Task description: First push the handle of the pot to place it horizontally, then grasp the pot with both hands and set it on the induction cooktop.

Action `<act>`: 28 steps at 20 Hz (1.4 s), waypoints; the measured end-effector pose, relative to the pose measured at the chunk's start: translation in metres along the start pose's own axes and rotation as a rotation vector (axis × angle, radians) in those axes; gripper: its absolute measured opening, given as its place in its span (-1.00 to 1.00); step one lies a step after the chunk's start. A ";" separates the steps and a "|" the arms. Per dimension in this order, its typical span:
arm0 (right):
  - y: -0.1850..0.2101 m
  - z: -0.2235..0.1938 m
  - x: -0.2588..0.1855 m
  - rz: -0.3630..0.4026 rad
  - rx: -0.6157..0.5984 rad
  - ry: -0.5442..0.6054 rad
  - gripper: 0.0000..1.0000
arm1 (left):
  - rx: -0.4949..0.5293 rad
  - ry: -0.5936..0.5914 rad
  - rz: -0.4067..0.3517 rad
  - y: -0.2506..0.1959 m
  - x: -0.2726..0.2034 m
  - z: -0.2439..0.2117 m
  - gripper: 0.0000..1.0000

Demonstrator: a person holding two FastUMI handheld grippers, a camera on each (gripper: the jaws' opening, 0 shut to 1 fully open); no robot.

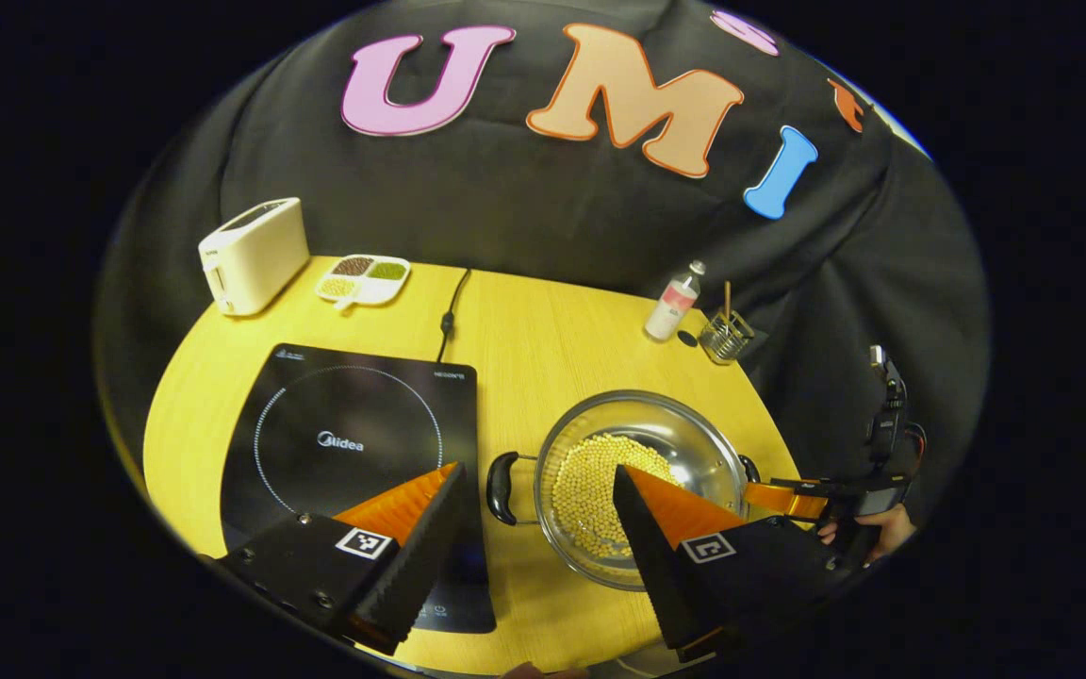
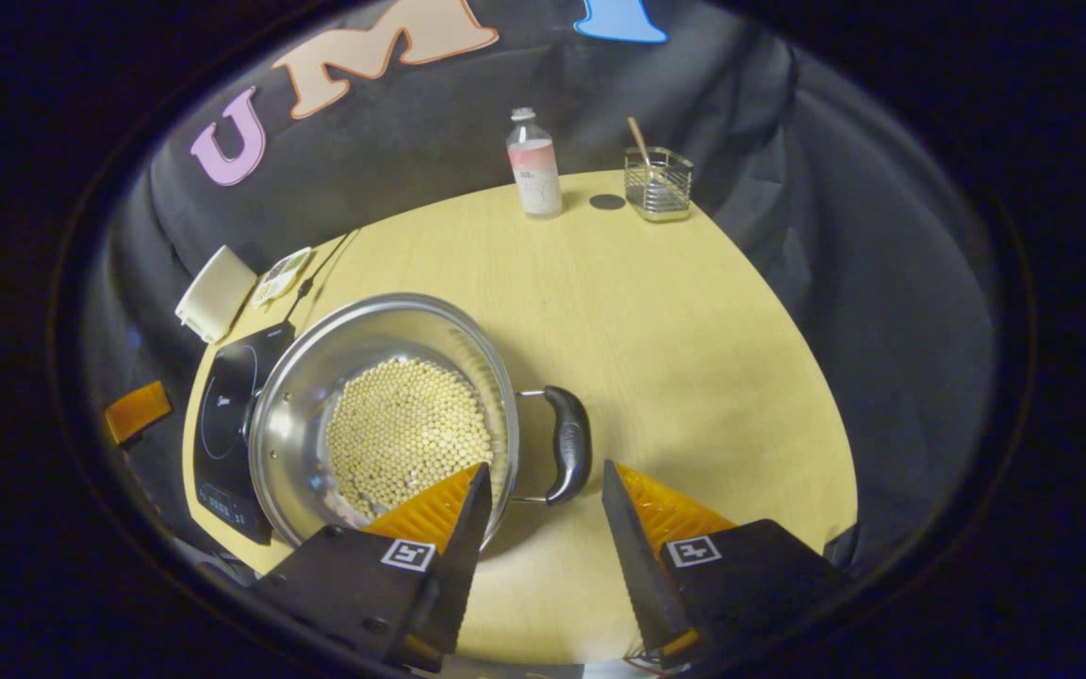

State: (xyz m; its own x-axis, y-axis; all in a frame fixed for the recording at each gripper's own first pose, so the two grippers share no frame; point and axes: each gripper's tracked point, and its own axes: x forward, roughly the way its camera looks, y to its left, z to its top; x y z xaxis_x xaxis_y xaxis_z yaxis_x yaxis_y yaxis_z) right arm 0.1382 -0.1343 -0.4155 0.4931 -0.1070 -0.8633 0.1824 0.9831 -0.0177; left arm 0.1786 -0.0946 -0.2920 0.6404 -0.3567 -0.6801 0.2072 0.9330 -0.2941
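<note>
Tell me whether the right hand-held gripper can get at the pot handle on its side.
Probably yes. The right hand-held gripper is open, and the pot handle lies just ahead of its fingertips, on bare table with nothing between them.

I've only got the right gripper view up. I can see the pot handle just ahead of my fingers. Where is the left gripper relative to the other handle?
Observer: In the left gripper view, the left gripper is open and the pot's other handle appears in the gap between its fingertips. I can't tell whether either finger is touching it.
Operator: The pot hides most of the cooktop for me. Is anything on the ring?
Observer: No, the induction cooktop has nothing standing on its ring. The pot stands on the table beside it.
</note>
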 end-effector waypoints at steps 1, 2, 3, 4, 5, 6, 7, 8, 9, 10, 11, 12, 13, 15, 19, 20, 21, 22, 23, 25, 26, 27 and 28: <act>0.002 0.001 0.003 -0.001 -0.003 0.005 0.35 | 0.008 0.017 -0.004 0.002 0.005 -0.004 0.92; 0.002 0.001 0.006 -0.001 -0.002 0.009 0.35 | 0.014 0.034 -0.008 0.005 0.010 -0.010 0.92; 0.003 0.002 0.008 -0.002 0.002 0.013 0.47 | 0.011 0.053 -0.011 0.007 0.017 -0.015 0.92; 0.001 0.002 0.011 -0.007 0.003 0.020 0.35 | -0.002 0.071 -0.018 0.009 0.023 -0.021 0.92; 0.000 0.001 0.014 -0.009 0.006 0.027 0.35 | -0.020 0.092 -0.023 0.010 0.029 -0.026 0.92; 0.000 0.002 0.017 -0.012 0.009 0.034 0.35 | -0.036 0.112 -0.027 0.013 0.034 -0.031 0.92; -0.002 0.002 0.019 -0.015 0.013 0.039 0.35 | -0.046 0.135 -0.029 0.015 0.039 -0.035 0.92; -0.002 0.001 0.022 -0.019 0.016 0.045 0.35 | -0.048 0.147 -0.027 0.019 0.044 -0.036 0.92; -0.004 0.000 0.025 -0.024 0.015 0.052 0.35 | -0.048 0.158 -0.027 0.021 0.049 -0.037 0.94; -0.005 -0.001 0.028 -0.029 0.011 0.060 0.35 | -0.047 0.167 -0.029 0.022 0.054 -0.038 0.92; -0.004 -0.002 0.031 -0.031 0.010 0.068 0.35 | -0.047 0.178 -0.032 0.024 0.059 -0.040 0.92; -0.004 -0.003 0.033 -0.034 0.009 0.075 0.35 | -0.048 0.196 -0.033 0.026 0.065 -0.042 1.00; -0.005 -0.003 0.036 -0.039 0.009 0.079 0.35 | -0.050 0.213 -0.039 0.025 0.069 -0.045 1.00; -0.008 -0.003 0.041 -0.050 0.008 0.089 0.49 | -0.054 0.243 -0.054 0.023 0.079 -0.050 0.89; -0.009 -0.004 0.048 -0.036 0.017 0.104 0.56 | -0.036 0.274 -0.085 0.015 0.094 -0.055 0.82; -0.010 -0.004 0.050 -0.036 0.020 0.108 0.55 | -0.029 0.291 -0.083 0.014 0.094 -0.057 0.84; -0.011 -0.003 0.053 -0.036 0.021 0.110 0.55 | -0.016 0.292 -0.086 0.014 0.097 -0.058 0.84; -0.013 -0.001 0.055 -0.033 0.026 0.111 0.55 | -0.014 0.304 -0.087 0.012 0.099 -0.061 0.82; -0.016 0.000 0.056 -0.032 0.031 0.113 0.55 | -0.016 0.315 -0.085 0.012 0.102 -0.064 0.82; -0.022 0.004 0.057 -0.039 0.034 0.109 0.55 | -0.037 0.338 -0.089 0.006 0.109 -0.072 0.89; -0.025 0.005 0.057 -0.045 0.034 0.106 0.55 | -0.039 0.351 -0.082 0.006 0.111 -0.076 0.78; -0.025 0.005 0.058 -0.049 0.034 0.107 0.56 | -0.032 0.366 -0.070 0.007 0.113 -0.081 0.76; -0.024 0.005 0.058 -0.052 0.033 0.107 0.55 | -0.023 0.382 -0.059 0.009 0.114 -0.087 0.71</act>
State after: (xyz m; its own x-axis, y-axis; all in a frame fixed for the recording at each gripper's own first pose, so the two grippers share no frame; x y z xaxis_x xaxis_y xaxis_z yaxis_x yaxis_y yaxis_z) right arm 0.1670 -0.1650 -0.4626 0.3889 -0.1393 -0.9107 0.2336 0.9711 -0.0488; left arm 0.1897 -0.1314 -0.4306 0.3053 -0.4055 -0.8616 0.2155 0.9108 -0.3522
